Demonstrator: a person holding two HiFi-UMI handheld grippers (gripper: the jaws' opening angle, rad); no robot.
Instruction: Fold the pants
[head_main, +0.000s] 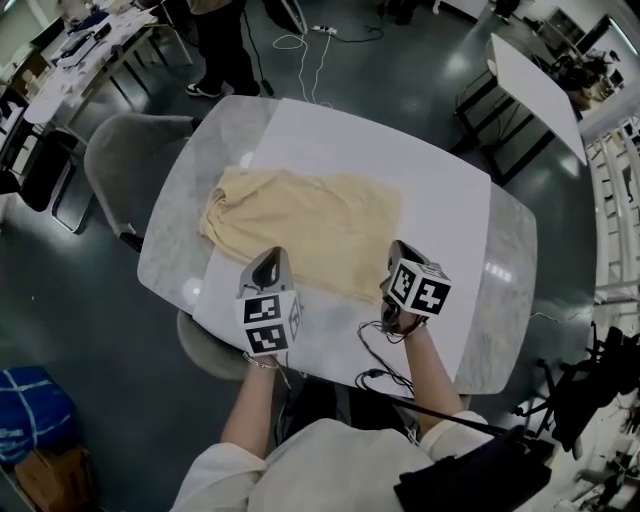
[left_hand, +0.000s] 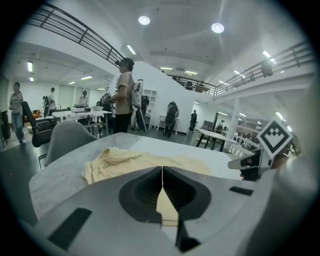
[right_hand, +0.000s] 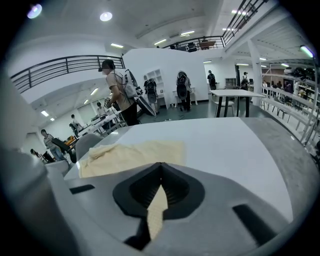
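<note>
Over the table (head_main: 506, 292), my left gripper (head_main: 270, 258) and right gripper (head_main: 397, 253) clamped the pants' (head_main: 310, 225) near edge; white mat (head_main: 420, 190) lay open beyond.

Bright, even light comes from round ceiling lamps (left_hand: 144, 20) and long strip lights (right_hand: 116, 45). The dark floor (head_main: 420, 110) shows pale glare spots. Both gripper views bend strongly at the edges, with black corners, and shadows on the table (head_main: 510, 300) are faint

Our grey worktop (head_main: 505, 300) carries a white sheet (head_main: 430, 190); pale yellow pants (head_main: 310, 225) lie across the sheet's nine o'clock edge, a black cable (head_main: 372, 348) near six o'clock.
</note>
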